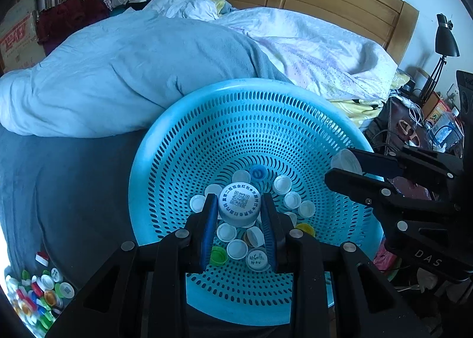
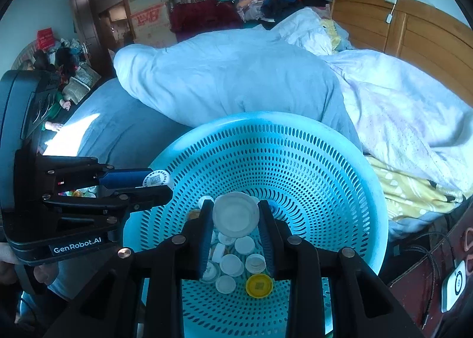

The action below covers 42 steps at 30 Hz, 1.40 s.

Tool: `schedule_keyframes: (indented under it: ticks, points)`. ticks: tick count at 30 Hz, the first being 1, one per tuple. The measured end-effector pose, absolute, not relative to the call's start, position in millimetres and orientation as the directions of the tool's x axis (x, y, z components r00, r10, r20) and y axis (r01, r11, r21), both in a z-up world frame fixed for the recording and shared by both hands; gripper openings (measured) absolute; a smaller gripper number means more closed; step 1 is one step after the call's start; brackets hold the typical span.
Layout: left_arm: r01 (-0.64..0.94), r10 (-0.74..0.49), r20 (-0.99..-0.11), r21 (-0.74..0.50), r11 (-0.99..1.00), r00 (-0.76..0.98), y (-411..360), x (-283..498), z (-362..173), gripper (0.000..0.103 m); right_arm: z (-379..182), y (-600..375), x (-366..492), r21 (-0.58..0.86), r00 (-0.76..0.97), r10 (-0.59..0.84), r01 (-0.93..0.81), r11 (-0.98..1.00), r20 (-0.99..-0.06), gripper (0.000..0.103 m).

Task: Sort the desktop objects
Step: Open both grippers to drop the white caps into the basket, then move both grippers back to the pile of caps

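In the left wrist view, the left gripper is clenched on a white bottle cap with a printed code on its flat top. The top faces the camera, so the cap's short axis points back up along the fingers. It hangs over the middle of a blue perforated basket, which sits on the bed. White caps, plus a few yellow, green and blue ones, lie at the basket's bottom. A mixed pile of loose caps lies on the bed toward the lower left corner, well apart from the basket. The right gripper reaches in over the basket's right rim, holding a pale lid.

In the right wrist view, the right gripper grasps a wider white lid — hollow side toward the camera — above the basket's centre. The left gripper shows at the left rim with its coded cap.

The step in hand looks like dropping sorted white caps into the basket; next, each gripper needs only to release over the centre.
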<state>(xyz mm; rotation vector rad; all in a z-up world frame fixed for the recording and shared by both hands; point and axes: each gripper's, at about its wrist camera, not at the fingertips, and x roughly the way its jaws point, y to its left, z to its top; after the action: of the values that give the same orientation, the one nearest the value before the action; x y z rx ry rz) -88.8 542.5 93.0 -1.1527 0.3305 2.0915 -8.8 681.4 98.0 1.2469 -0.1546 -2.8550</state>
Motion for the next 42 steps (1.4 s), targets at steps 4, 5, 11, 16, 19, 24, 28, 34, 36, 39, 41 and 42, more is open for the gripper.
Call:
schedule_keyframes:
  ticks: [4, 5, 11, 16, 19, 24, 28, 34, 36, 39, 41, 42]
  points:
    - [-0.693, 0.463, -0.819, -0.116, -0.712, -0.339, 542.7, -89.4, 86.8, 0.025, 94.3, 681.0, -10.2, 0.097, -0.674, -0.058, -0.020, -0.995, -0.736, 0.032]
    - [-0.694, 0.463, -0.820, -0.116, -0.711, -0.337, 543.2, -89.3, 85.5, 0.025, 93.9, 680.6, -10.1, 0.096, -0.673, -0.057, -0.020, -0.995, -0.737, 0.032]
    - [-0.695, 0.468, -0.815, -0.117, -0.709, -0.341, 542.2, -89.6, 84.1, 0.025, 93.3, 684.2, -9.4, 0.073, -0.678, -0.014, -0.058, -0.996, -0.735, 0.038]
    - [-0.659, 0.477, -0.764, -0.091, -0.747, -0.435, 497.8, -84.6, 96.9, 0.045, 113.7, 682.6, 3.2, 0.076, -0.742, 0.004, -0.074, -0.994, -0.670, 0.069]
    - [-0.606, 0.463, -0.731, -0.085, -0.791, -0.501, 428.5, -79.7, 96.7, 0.050, 133.4, 656.8, 16.0, 0.107, -0.798, -0.058, -0.008, -0.994, -0.599, 0.069]
    - [-0.535, 0.424, -0.738, -0.102, -0.839, -0.525, 272.0, -68.9, 61.4, 0.050, 137.3, 537.3, 22.2, 0.172, -0.769, -0.378, 0.340, -0.925, -0.516, 0.069]
    - [-0.483, 0.480, -0.745, -0.242, -0.842, -0.464, 159.6, -60.0, 28.9, 0.050, 82.0, 432.6, -16.2, 0.473, -0.406, -0.796, 0.648, -0.597, -0.449, 0.076]
    - [-0.388, 0.565, -0.606, -0.410, -0.825, -0.560, 58.2, -99.2, -0.1, 0.059, -17.5, 324.2, -136.9, 0.751, -0.110, -0.957, 0.598, -0.280, -0.269, 0.090]
    - [-0.357, 0.557, -0.593, -0.429, -0.830, -0.581, 44.7, -138.9, -15.6, 0.059, -34.3, 303.2, -182.2, 0.734, -0.135, -0.957, 0.617, -0.283, -0.256, 0.091]
    - [-0.280, 0.540, -0.610, -0.473, -0.835, -0.580, 30.0, -193.1, -41.6, 0.060, -60.2, 276.2, -236.8, 0.747, -0.134, -0.943, 0.580, -0.324, -0.304, 0.094]
    - [-0.236, 0.540, -0.628, -0.504, -0.831, -0.561, 18.8, -221.9, -53.9, 0.060, -78.0, 264.2, -266.2, 0.751, -0.143, -0.926, 0.548, -0.369, -0.350, 0.095]
    - [-0.201, 0.547, -0.649, -0.530, -0.824, -0.528, 14.9, -239.8, -59.8, 0.060, -86.1, 259.1, -279.6, 0.757, -0.134, -0.922, 0.535, -0.375, -0.363, 0.096]
